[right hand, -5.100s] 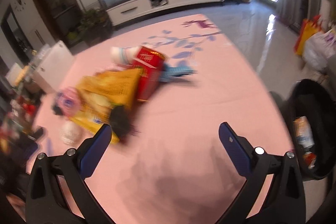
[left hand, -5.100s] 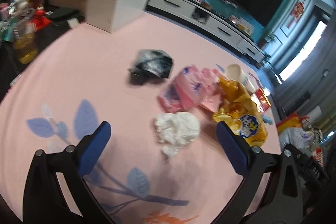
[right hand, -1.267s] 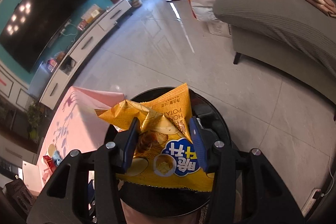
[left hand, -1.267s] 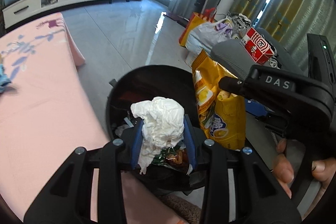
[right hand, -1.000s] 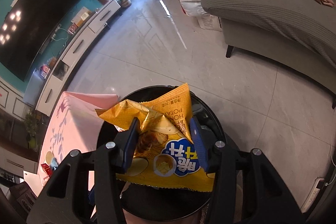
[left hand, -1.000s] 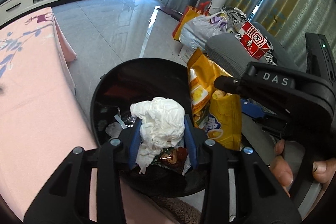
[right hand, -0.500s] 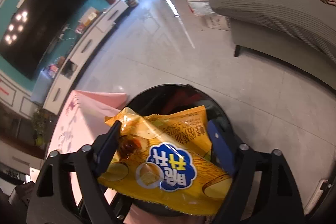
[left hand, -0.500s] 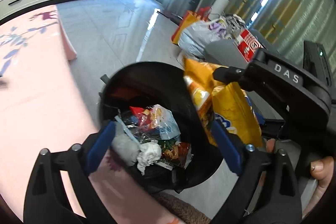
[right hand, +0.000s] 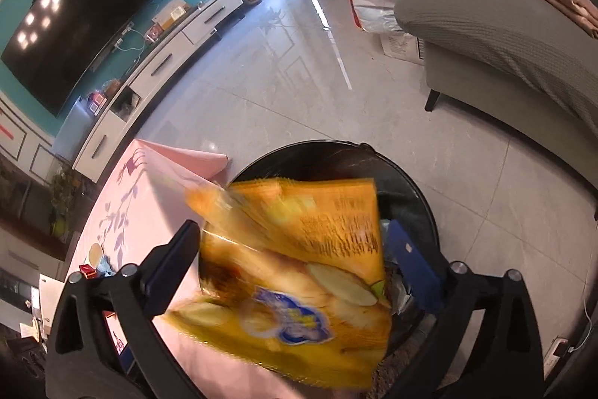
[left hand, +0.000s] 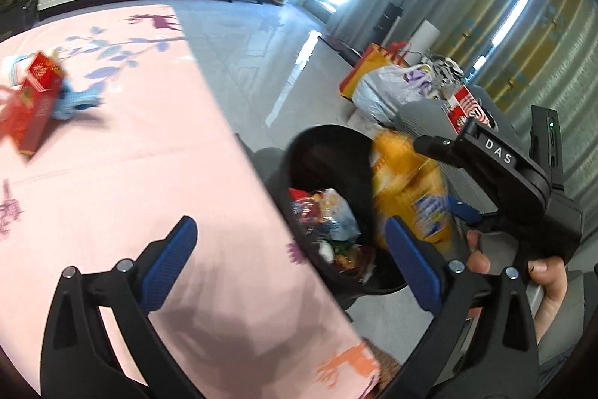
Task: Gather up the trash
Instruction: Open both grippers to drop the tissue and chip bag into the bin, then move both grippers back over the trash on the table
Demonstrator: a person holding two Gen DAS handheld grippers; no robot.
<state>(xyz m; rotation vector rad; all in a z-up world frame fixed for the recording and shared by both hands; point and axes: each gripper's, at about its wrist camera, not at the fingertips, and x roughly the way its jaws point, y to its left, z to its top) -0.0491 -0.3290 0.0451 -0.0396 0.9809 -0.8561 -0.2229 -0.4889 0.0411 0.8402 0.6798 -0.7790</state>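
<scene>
A: Tongs on the left (left hand: 287, 229), in the left wrist view: opening wide, nothing between the pads, hanging over the near right edge of the pink table (left hand: 130, 174).

B: And the trash?

A: Yellow chip bag (left hand: 407, 182) off to the right, blurred, over the right side of the black bin (left hand: 325, 144). Bin on the floor just beside the table edge, wrappers already inside. Red carton (left hand: 35, 107) and a blue scrap (left hand: 74, 100) lying at the far left of the table, well apart from the bin.

B: Right wrist view?

A: Right tongs (right hand: 291, 230) opening as well. Chip bag between the pads but seemingly not pinched: loose, tilted, smeared by motion, above the bin mouth with its near left corner over the table side.

B: Probably the drop, then. Any advice for doing it well?

A: Hold the right tongs centred over the bin mouth until clear of the bag. No sideways pull while opening, to avoid snagging a corner and spilling onto the table or the floor. Better a nudge to the right, away from the table side. Afterwards, back toward the far left for the carton, tongs kept spread.
</scene>
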